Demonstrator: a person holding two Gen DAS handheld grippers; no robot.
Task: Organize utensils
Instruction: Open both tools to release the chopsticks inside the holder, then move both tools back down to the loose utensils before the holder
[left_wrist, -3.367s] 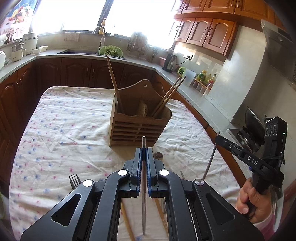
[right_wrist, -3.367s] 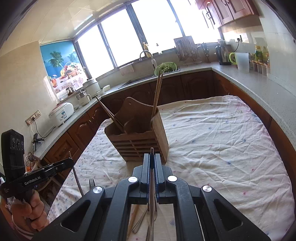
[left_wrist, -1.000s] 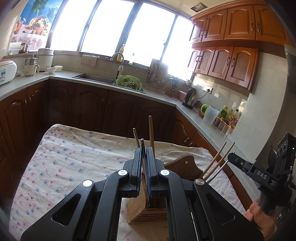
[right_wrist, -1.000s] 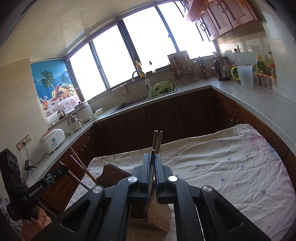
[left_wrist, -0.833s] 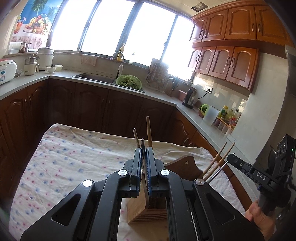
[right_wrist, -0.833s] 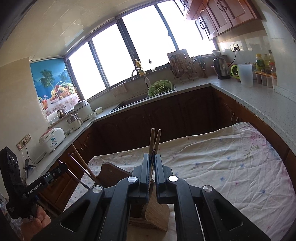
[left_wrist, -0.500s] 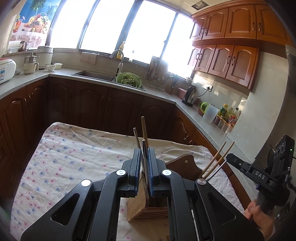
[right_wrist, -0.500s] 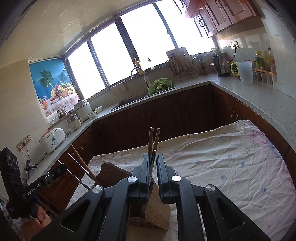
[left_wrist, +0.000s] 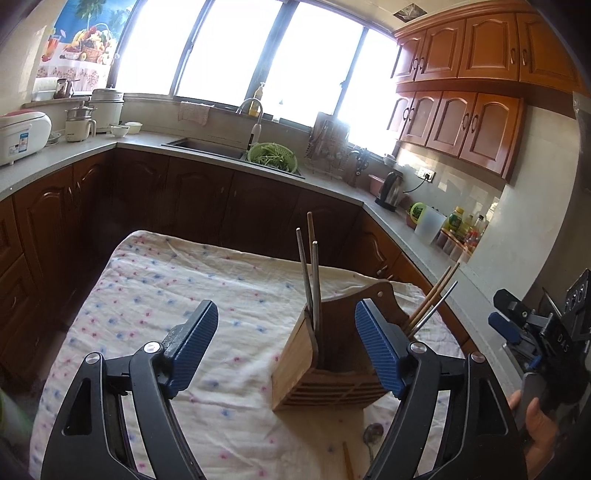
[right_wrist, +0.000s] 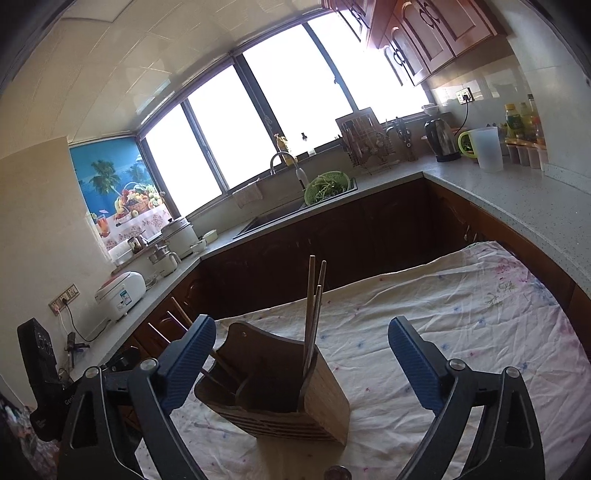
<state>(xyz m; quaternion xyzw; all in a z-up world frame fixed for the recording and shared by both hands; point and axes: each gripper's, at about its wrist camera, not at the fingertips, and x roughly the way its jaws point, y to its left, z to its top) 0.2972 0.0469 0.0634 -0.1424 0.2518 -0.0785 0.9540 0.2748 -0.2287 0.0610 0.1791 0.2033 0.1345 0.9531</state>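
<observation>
A wooden utensil holder (left_wrist: 328, 365) stands on the cloth-covered table; it also shows in the right wrist view (right_wrist: 280, 398). Several chopsticks (left_wrist: 310, 280) stand in its left compartment, and more chopsticks (left_wrist: 432, 302) lean out of its right compartment. In the right wrist view the same upright sticks (right_wrist: 314, 314) stand in the near compartment. My left gripper (left_wrist: 286, 347) is open and empty above the holder. My right gripper (right_wrist: 301, 363) is open and empty above the holder. A spoon (left_wrist: 371, 435) and a chopstick (left_wrist: 347, 461) lie on the cloth in front of the holder.
The table wears a white flowered cloth (left_wrist: 177, 295). Dark cabinets and a grey counter (left_wrist: 207, 155) wrap round the back and right. A sink with a green colander (left_wrist: 273, 157), a kettle (left_wrist: 391, 188) and bottles stand on the counter.
Both grippers have opened wide and let go of the metal chopsticks they held. Those now stand in the holder's compartments. Both grippers have pulled up and back a little.
</observation>
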